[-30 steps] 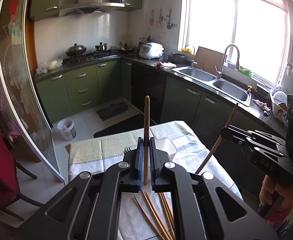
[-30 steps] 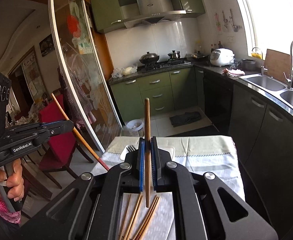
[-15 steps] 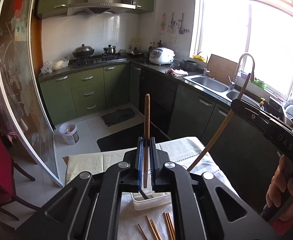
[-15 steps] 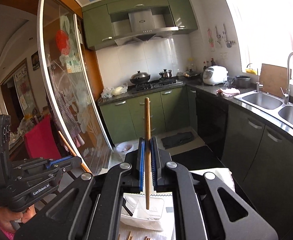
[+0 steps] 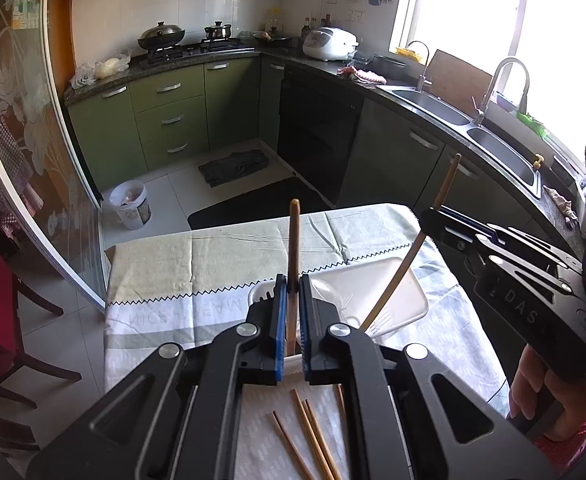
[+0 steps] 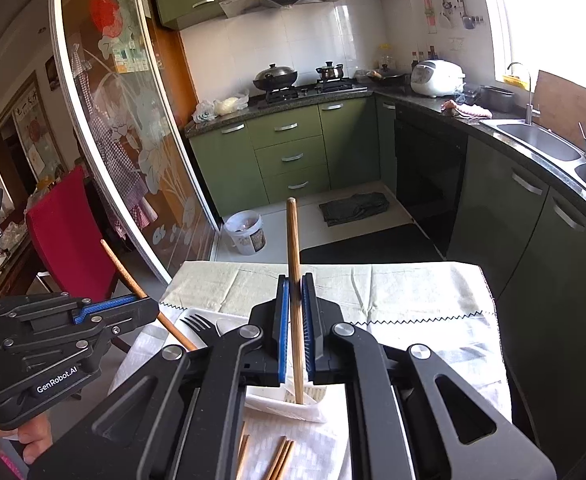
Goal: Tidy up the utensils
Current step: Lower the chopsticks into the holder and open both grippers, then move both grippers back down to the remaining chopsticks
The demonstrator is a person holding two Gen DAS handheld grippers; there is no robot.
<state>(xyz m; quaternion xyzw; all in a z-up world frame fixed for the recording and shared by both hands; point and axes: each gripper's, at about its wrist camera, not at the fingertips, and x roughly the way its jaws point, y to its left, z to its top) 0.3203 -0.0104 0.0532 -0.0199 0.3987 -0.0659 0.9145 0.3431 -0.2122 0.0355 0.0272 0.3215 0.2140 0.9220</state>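
Left wrist view: nearest, below and behind the left claw (image 5: 291,320), loose chopsticks (image 5: 313,432) lie fanned on the pale cloth of the table (image 5: 153,256). The left claw itself is clamped on a single chopstick (image 5: 294,248), pinched low on its shaft between the blue pads, so most of the stick stands up past the fingertips. Just beyond the fingertips sits the white tray (image 5: 393,280), and to the right the right claw (image 5: 429,216) comes in at a slant with its own chopstick (image 5: 409,256) angled down toward that tray.

Right wrist view: the right claw (image 6: 296,320) is likewise closed tight on its chopstick (image 6: 293,248), whose lower tip hangs over the white tray (image 6: 293,404) just under the pads; more chopsticks (image 6: 281,460) lie nearer, beneath the claw. A fork (image 6: 197,326) rests in the tray to the left, beside the left claw (image 6: 155,308).

Judged from this, each stick is light, stiff and thin, probably smooth wood or bamboo, so it can pivot or slide in a two-pad pinch. The low grip leaves a long free end that may swing; a hold nearer mid-length would steady it. The remaining sticks lie flat and close together, so taking one cleanly calls for pinching across its width at a spot clear of its neighbours.
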